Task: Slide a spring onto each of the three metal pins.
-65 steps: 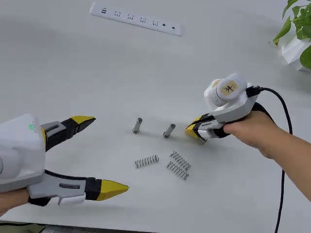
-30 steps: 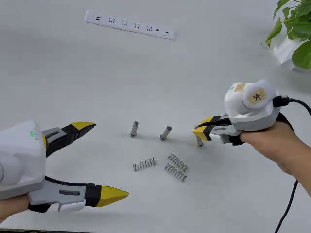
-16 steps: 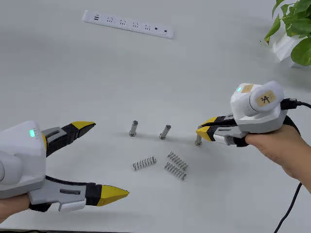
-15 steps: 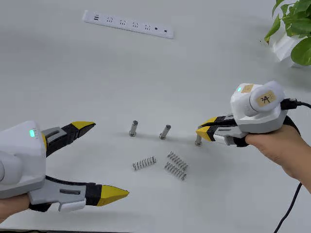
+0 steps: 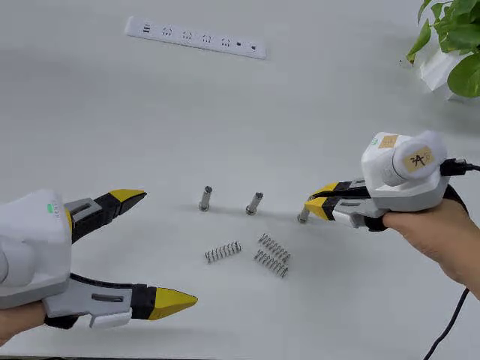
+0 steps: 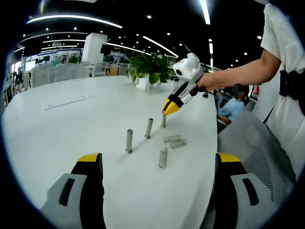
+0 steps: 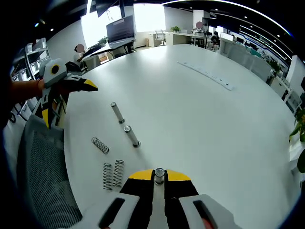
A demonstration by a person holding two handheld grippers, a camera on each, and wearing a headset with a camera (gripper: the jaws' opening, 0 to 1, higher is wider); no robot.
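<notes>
Since the frame 2.2 s back, your right gripper (image 5: 315, 202) has drawn away to the right along the pin row. The right-hand pin (image 5: 303, 216) has kept its place and now stands exposed just off the yellow tips. In the right gripper view, its head sits level with those tips. The jaws are nearly together, but you cannot tell whether they pinch the pin. Your left gripper (image 5: 154, 249) is unchanged: its jaws are spread wide, holding nothing, low at the left of the table.

The left-hand pin (image 5: 205, 199) and the middle pin (image 5: 253, 203) stand upright in line with the right-hand one, as before. Three springs (image 5: 226, 250) lie flat just in front of the row. One lies alone on the left and two lie side by side to its right.

The surface is a plain white table (image 5: 112, 112). A white power strip (image 5: 195, 37) lies at its far side, and a potted plant (image 5: 457, 34) stands at the far right. The gripper views show an open office with ceiling light strips (image 6: 206, 12), a monitor (image 7: 120, 29) and a grey mesh chair (image 7: 43, 191) beside the table.
</notes>
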